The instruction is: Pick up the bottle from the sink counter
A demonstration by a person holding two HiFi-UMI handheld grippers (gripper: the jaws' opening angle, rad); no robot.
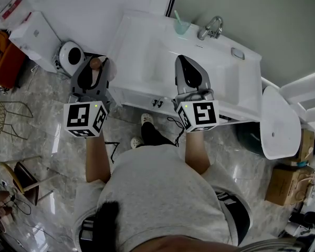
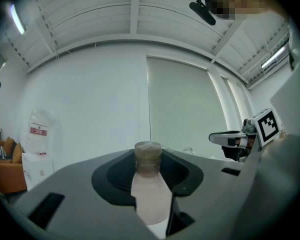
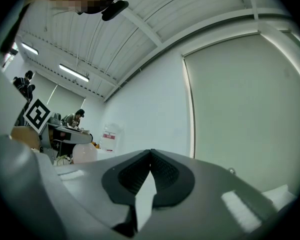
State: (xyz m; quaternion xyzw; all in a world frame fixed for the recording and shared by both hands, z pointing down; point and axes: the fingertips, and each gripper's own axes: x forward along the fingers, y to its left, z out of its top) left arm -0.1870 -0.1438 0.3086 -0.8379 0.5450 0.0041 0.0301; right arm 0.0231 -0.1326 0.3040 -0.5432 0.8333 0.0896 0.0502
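Pale pink plastic bottle with a brownish screw cap (image 2: 150,184) sits clamped between the jaws of our left gripper (image 1: 93,71), cap uppermost at the jaw tips. It hangs clear of the white sink counter (image 1: 147,51), just off its left end, above the grey marble floor (image 1: 52,146). Our right gripper (image 3: 150,160) is closed on nothing over the counter, so we judge the left hand alone carries the lift.

No legible text anywhere.

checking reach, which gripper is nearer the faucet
Right. The right gripper is over the sink, facing the faucet; the left gripper, holding the bottle, is past the sink's left edge.
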